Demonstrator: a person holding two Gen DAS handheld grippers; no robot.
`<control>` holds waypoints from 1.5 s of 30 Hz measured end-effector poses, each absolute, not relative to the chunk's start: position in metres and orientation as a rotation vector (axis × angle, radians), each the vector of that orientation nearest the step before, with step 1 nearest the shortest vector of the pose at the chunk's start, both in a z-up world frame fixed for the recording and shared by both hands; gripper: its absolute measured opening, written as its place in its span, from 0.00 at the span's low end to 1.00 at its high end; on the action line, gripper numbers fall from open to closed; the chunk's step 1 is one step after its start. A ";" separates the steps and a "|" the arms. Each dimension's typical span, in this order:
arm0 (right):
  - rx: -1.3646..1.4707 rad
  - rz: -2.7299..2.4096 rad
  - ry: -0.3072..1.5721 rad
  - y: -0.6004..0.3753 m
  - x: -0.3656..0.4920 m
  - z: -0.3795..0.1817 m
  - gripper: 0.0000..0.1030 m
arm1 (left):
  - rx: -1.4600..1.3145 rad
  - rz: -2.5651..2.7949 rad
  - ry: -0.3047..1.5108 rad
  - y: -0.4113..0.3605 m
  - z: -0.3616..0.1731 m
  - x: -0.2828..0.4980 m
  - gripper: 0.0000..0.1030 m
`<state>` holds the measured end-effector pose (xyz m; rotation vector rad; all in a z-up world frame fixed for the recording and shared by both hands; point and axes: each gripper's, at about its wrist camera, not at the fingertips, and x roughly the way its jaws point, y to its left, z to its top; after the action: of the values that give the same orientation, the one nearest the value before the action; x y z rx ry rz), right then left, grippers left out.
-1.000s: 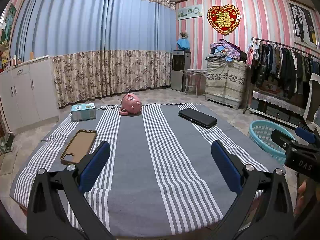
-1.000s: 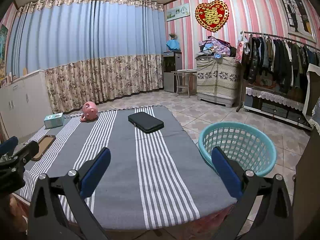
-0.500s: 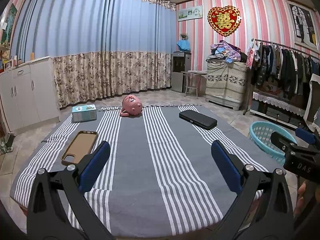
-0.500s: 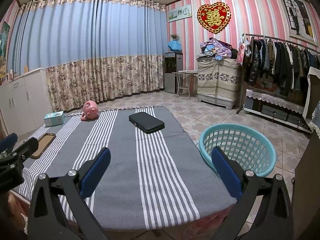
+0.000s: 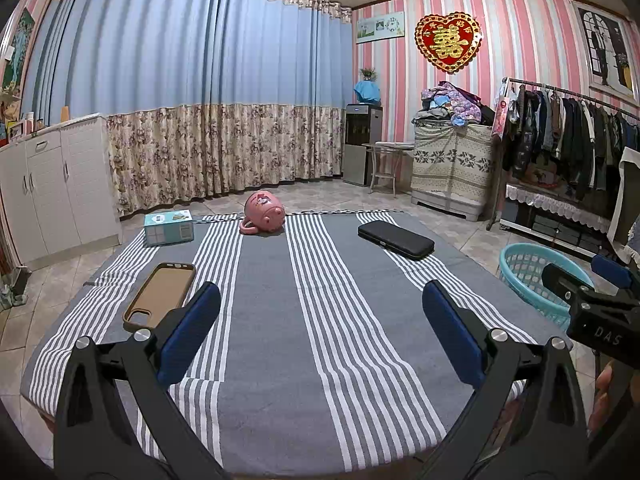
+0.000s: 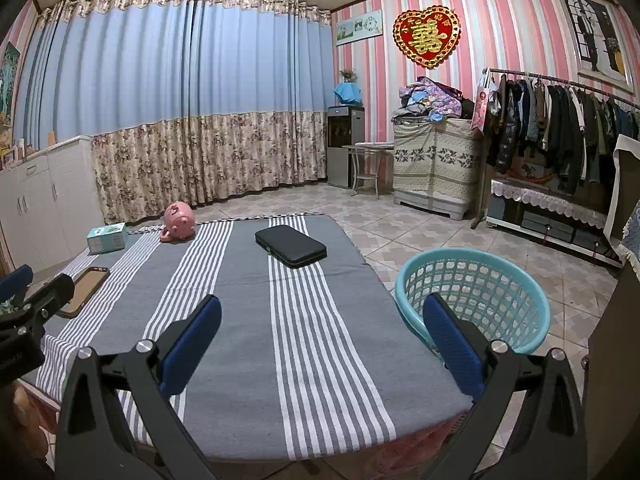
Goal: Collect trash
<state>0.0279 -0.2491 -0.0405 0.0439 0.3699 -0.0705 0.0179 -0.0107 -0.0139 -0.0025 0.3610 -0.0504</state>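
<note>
A grey striped cloth (image 5: 320,320) covers the table. On it lie a brown phone case (image 5: 160,296) at the left, a teal box (image 5: 169,227) and a pink pig-shaped mug (image 5: 264,218) at the far edge, and a black case (image 5: 395,240) at the far right. A teal basket (image 6: 472,300) stands on the floor to the right of the table. My left gripper (image 5: 320,334) is open and empty over the near edge. My right gripper (image 6: 322,340) is open and empty over the near right corner, beside the basket.
White cabinets (image 5: 44,184) stand at the left. A clothes rack (image 5: 568,128) and a covered pile (image 5: 452,160) stand at the right. Curtains (image 5: 200,100) hang behind. The tiled floor (image 6: 420,224) surrounds the table.
Both grippers have tilted or dropped slightly, so the scene sits a little higher in both views. Nothing on the table has moved.
</note>
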 end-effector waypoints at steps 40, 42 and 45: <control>0.046 -0.072 0.368 -0.256 0.029 -0.040 0.96 | 0.000 -0.049 0.354 -0.015 -0.014 0.015 0.95; 0.045 -0.075 0.368 -0.258 0.029 -0.040 0.96 | 0.000 -0.051 0.352 -0.014 -0.014 0.016 0.95; 0.045 -0.078 0.371 -0.260 0.030 -0.041 0.96 | 0.002 -0.052 0.348 -0.010 -0.011 0.019 0.95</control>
<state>0.0305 -0.2595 -0.0407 0.0453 0.3707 -0.0778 0.0194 -0.0101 -0.0113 0.0018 0.3476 -0.0525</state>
